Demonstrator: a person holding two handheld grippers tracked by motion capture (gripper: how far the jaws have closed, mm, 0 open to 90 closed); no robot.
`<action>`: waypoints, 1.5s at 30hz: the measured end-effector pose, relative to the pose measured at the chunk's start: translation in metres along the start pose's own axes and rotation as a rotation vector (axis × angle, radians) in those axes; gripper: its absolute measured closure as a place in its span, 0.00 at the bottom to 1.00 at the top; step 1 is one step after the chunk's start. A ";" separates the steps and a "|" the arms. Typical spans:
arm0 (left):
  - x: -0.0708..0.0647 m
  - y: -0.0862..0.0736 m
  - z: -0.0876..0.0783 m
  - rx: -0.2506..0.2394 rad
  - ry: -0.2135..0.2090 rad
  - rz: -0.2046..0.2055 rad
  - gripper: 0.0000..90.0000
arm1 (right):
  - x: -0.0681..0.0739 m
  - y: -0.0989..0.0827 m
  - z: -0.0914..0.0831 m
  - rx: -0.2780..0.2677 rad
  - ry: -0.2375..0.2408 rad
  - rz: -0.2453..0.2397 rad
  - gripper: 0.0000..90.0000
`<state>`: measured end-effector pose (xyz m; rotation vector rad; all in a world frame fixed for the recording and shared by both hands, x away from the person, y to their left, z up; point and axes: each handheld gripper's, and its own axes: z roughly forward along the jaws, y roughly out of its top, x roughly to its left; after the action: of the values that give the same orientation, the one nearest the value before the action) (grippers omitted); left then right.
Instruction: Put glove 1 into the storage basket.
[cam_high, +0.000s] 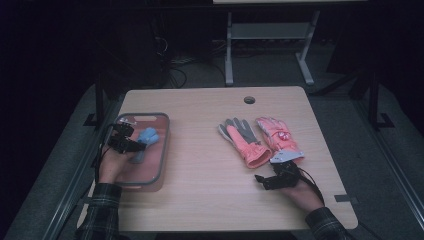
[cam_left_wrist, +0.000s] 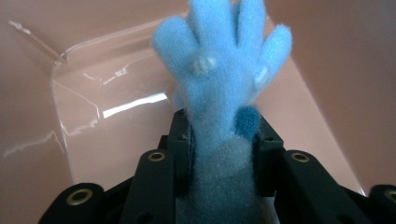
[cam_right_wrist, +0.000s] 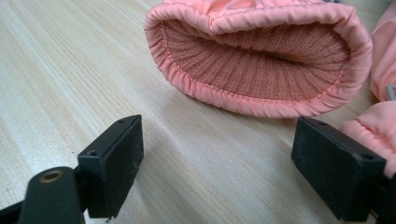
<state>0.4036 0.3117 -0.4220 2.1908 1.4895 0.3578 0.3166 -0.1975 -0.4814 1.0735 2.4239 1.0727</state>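
Note:
A fuzzy blue glove (cam_left_wrist: 224, 70) stands up between the jaws of my left gripper (cam_left_wrist: 222, 137), whose pads press on its grey cuff. That gripper (cam_high: 131, 142) hangs inside a clear plastic bin (cam_high: 164, 150) at the table's left, with the blue glove (cam_high: 148, 136) low in it. Two pink gloves lie side by side right of centre: one palm-up with grey fingers (cam_high: 242, 137), one with a logo (cam_high: 277, 134). My right gripper (cam_high: 265, 181) rests open on the table just before their cuffs. The open ribbed cuff (cam_right_wrist: 261, 60) lies a little beyond its fingertips (cam_right_wrist: 219, 163).
The bin's clear wall (cam_left_wrist: 93, 116) rises close around the left gripper. A round cable hole (cam_high: 249, 99) sits near the wooden table's far edge. A second pink glove (cam_right_wrist: 373, 126) touches the right jaw's outer side. Bare wood lies between bin and gloves.

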 end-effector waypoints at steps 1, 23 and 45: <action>0.001 0.000 0.001 0.005 0.000 0.004 0.68 | 0.000 0.000 0.000 0.000 0.000 0.001 0.18; -0.045 0.023 -0.035 -0.140 -0.152 0.044 0.22 | 0.000 0.000 0.000 0.001 0.001 0.001 0.18; -0.168 0.017 -0.033 -0.180 -0.314 0.274 0.21 | 0.000 0.000 0.000 0.002 0.000 0.001 0.17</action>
<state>0.3383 0.1590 -0.3778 2.1871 0.9575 0.2129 0.3162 -0.1975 -0.4815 1.0754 2.4253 1.0702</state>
